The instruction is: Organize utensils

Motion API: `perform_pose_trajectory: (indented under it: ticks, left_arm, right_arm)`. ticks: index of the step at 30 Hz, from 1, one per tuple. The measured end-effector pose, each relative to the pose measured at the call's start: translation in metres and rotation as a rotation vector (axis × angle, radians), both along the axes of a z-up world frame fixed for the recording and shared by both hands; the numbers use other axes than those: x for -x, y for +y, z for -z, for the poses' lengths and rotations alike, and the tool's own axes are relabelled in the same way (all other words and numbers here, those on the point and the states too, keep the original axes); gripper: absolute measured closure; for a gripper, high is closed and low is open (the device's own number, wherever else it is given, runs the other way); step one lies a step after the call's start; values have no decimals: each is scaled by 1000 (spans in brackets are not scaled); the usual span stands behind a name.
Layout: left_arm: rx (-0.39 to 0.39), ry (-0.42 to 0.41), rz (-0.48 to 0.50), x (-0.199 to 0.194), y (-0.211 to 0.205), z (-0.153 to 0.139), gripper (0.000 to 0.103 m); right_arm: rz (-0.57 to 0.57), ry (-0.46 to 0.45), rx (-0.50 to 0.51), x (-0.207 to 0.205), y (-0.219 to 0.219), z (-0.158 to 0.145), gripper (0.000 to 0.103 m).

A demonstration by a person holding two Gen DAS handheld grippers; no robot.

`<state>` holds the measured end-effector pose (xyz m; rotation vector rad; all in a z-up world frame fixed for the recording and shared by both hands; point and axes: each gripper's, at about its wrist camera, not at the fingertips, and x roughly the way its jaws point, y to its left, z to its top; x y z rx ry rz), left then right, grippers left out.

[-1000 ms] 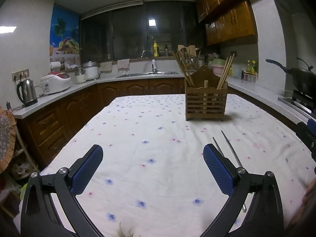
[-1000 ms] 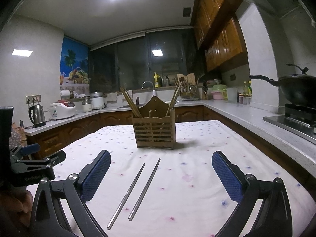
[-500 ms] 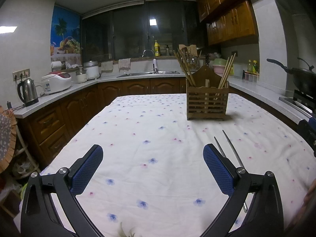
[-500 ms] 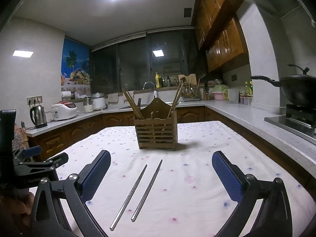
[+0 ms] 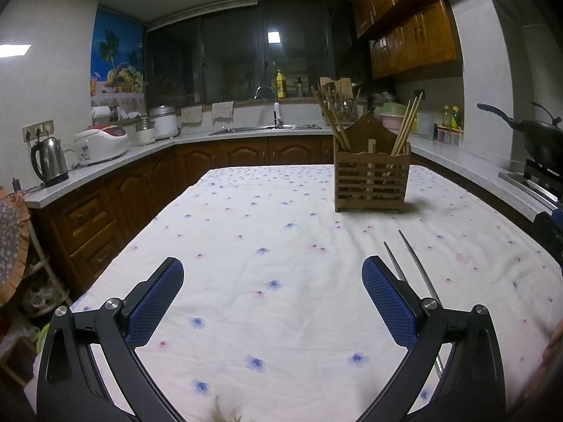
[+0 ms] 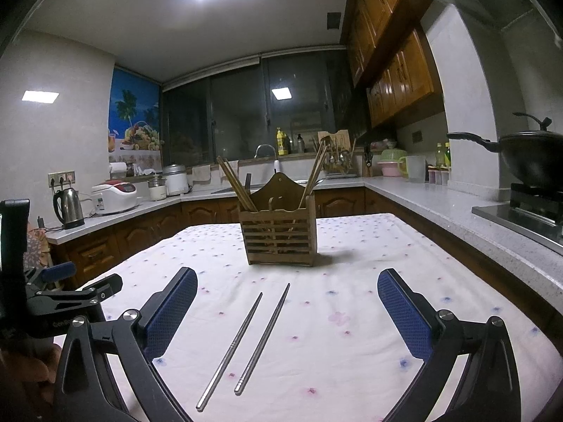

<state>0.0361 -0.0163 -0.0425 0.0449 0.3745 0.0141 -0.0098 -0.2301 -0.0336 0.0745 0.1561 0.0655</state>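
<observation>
Two metal chopsticks lie side by side on the flowered tablecloth, between the pads of my open, empty right gripper. In the left wrist view the chopsticks lie partly behind the right finger. A wooden slatted utensil holder with wooden chopsticks leaning in it stands farther back on the table; it also shows in the left wrist view. My left gripper is open and empty over bare cloth, left of the chopsticks.
Counters run round the table with a kettle, a rice cooker, a sink and a wok on the stove. The left gripper's body shows at the right wrist view's left edge.
Both views have shifted slightly: the holder and chopsticks sit a little farther right in each frame. Both grippers stay open and empty.
</observation>
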Motion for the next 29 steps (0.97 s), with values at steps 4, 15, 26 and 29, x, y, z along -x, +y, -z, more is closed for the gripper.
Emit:
perform_pose_trajectory:
  ticks: [4,15,26,29]
  left_arm:
    - [-1,-1,0,0,0,0,0]
    - [6,6,1,-4,1,2,0]
    - [12,19,14,-11,1,-1,0]
    - [17,26,18,-13,1,-1,0]
  right_arm:
    - [0,-1,0,1,0,0,0]
    - [-1,7,-5,-1,2,1,0]
    - [0,24,-13,-3,7,3,0]
    - [1,35,-25,-6,6,3,0]
